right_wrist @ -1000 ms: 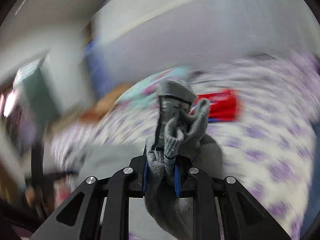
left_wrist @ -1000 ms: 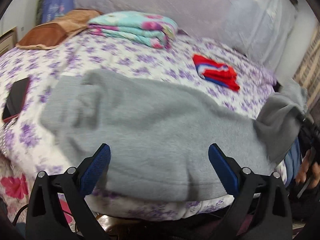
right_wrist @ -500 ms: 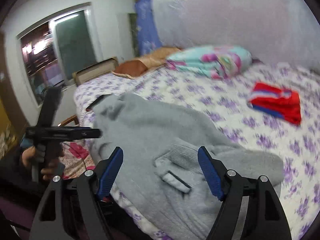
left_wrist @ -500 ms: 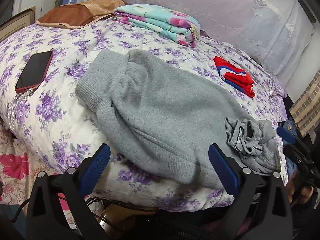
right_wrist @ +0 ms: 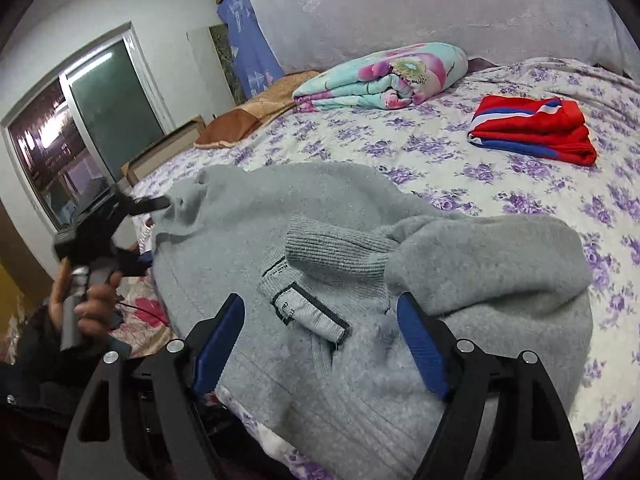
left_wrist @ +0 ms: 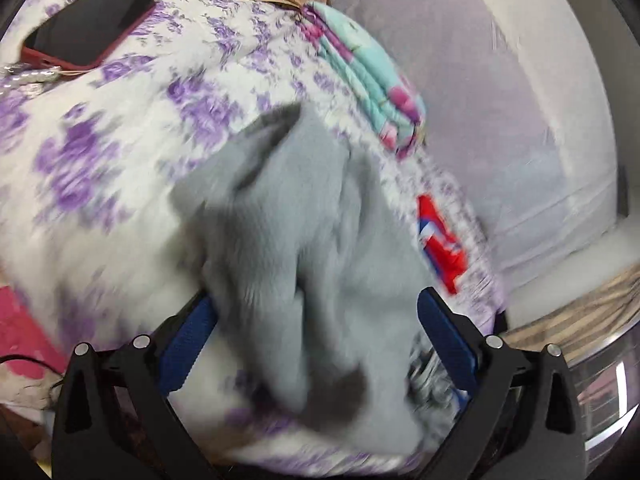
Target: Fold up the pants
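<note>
Grey fleece pants [right_wrist: 304, 216] lie across the near edge of the flowered bed, with the ribbed waistband and its label [right_wrist: 316, 312] turned up near me. My right gripper [right_wrist: 320, 328] is open just above the waistband, touching nothing. My left gripper [left_wrist: 316, 344] is open and close over the other end of the pants [left_wrist: 320, 248], with cloth between its pads; that view is motion-blurred. From the right wrist view, the left gripper [right_wrist: 160, 202] reaches the far left end of the pants.
A folded red, white and blue garment [right_wrist: 532, 128] lies on the bed [right_wrist: 440, 148] at the right. A folded floral quilt [right_wrist: 384, 76] and a brown pillow [right_wrist: 248, 116] lie at the back. A phone in a red case [left_wrist: 88, 28] lies near the left edge.
My right gripper let go of the bunched waistband, opened and drew back over it. My left gripper has swung in close to the far end of the pants, its view tilting and blurring.
</note>
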A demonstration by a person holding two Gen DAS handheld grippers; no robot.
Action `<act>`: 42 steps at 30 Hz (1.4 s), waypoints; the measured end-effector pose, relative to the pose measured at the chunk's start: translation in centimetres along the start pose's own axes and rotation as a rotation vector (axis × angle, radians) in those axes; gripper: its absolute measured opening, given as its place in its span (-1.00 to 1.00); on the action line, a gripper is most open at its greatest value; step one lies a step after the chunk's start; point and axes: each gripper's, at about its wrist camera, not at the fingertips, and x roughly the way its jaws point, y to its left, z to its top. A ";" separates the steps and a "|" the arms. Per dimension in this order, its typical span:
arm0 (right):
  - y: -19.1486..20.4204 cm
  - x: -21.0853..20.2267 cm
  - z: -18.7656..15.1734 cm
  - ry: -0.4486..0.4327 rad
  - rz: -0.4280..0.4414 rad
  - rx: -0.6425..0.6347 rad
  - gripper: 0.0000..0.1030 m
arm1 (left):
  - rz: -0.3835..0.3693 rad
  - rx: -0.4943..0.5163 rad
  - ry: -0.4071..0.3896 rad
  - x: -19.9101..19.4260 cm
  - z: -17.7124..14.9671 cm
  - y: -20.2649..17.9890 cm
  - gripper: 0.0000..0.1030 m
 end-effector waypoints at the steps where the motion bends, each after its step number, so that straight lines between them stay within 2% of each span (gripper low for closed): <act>1: -0.4 0.0 0.0 -0.007 0.000 0.001 0.54 | -0.029 -0.042 0.004 0.7 0.6 0.5 0.87; 3: -0.4 -0.8 -0.2 -0.024 -0.006 0.002 0.49 | -0.056 -0.078 -0.011 1.3 0.9 0.9 0.85; 4: -0.6 -1.0 -0.2 -0.034 -0.015 0.005 0.38 | -0.054 -0.073 -0.028 1.3 0.8 0.4 0.82; 5: -0.7 -1.3 -0.2 -0.041 -0.026 0.007 0.30 | -0.059 -0.052 -0.033 1.3 0.7 -0.2 0.51; 6: -1.1 -1.7 -0.2 -0.051 -0.041 0.020 0.29 | -0.070 -0.006 -0.035 1.3 0.3 -1.2 0.11; 7: -1.7 -2.1 -0.3 -0.065 -0.048 0.039 0.29 | -0.067 0.024 -0.044 1.1 0.2 -1.8 -0.08; 8: -2.3 -2.7 -0.3 -0.086 -0.053 0.064 0.29 | -0.074 0.047 -0.057 0.9 0.1 -2.3 -0.38; 11: -4.5 -4.6 -0.6 -0.154 -0.083 0.145 0.29 | -0.079 0.130 -0.098 -0.3 -0.4 -4.4 -0.48; 14: -6.9 -7.1 -1.1 -0.226 -0.103 0.232 0.29 | -0.058 0.321 -0.111 -1.3 -2.0 -9.4 -0.53; 17: -8.9 -9.7 -1.7 -0.296 -0.132 0.281 0.29 | -0.048 0.594 -0.100 -2.5 -5.8 -16.9 -0.54; 19: -9.9 -11.6 -2.1 -0.345 -0.167 0.299 0.29 | -0.033 0.845 -0.052 -1.8 -10.5 -23.1 -0.54; 21: -11.1 -13.4 -2.6 -0.384 -0.208 0.322 0.29 | -0.035 1.021 0.046 0.1 -15.6 -26.8 -0.54; 22: -11.8 -14.2 -2.9 -0.395 -0.231 0.339 0.29 | -0.036 1.076 0.105 1.5 -17.7 -27.7 -0.52; 23: -12.4 -14.9 -3.3 -0.403 -0.251 0.360 0.33 | -0.029 1.126 0.177 3.4 -19.8 -28.1 -0.48; 24: -12.9 -15.2 -3.7 -0.405 -0.259 0.376 0.40 | 0.002 1.184 0.288 6.5 -22.6 -28.0 -0.41; 26: -13.8 -16.0 -4.9 -0.399 -0.263 0.416 0.55 | 0.068 1.229 0.412 10.8 -25.5 -26.4 -0.27; 27: -14.0 -16.2 -5.3 -0.392 -0.261 0.422 0.58 | 0.096 1.265 0.425 12.4 -27.0 -25.4 -0.25; 29: -14.2 -16.4 -6.0 -0.357 -0.269 0.417 0.67 | 0.096 1.307 0.367 11.6 -27.9 -25.5 -0.22; 31: -14.1 -16.5 -6.3 -0.345 -0.267 0.407 0.69 | 0.080 1.288 0.358 10.2 -27.4 -26.1 -0.13; 33: -14.2 -16.8 -6.1 -0.351 -0.237 0.406 0.72 | 0.036 1.234 0.336 9.1 -25.9 -26.7 0.29; 34: -14.0 -16.9 -5.9 -0.357 -0.214 0.402 0.74 | 0.011 1.233 0.297 7.3 -25.3 -27.2 0.42; 35: -13.5 -16.9 -5.4 -0.366 -0.183 0.385 0.75 | -0.017 1.237 0.256 5.8 -25.0 -27.6 0.79; 36: -13.1 -16.9 -5.1 -0.371 -0.172 0.371 0.77 | -0.058 1.235 0.186 3.5 -24.4 -28.1 0.91; 37: -12.6 -16.8 -4.8 -0.375 -0.163 0.356 0.81 | -0.087 1.231 0.155 2.7 -23.9 -28.4 0.91; 39: -11.6 -15.9 -4.1 -0.361 -0.097 0.337 0.82 | -0.110 1.176 0.182 2.6 -22.8 -27.7 0.91; 40: -11.2 -15.2 -3.8 -0.340 -0.063 0.330 0.82 | -0.110 1.131 0.229 3.9 -22.2 -27.2 0.91; 42: -10.4 -13.2 -3.2 -0.263 -0.037 0.308 0.82 | -0.110 0.983 0.377 7.8 -20.7 -25.1 0.91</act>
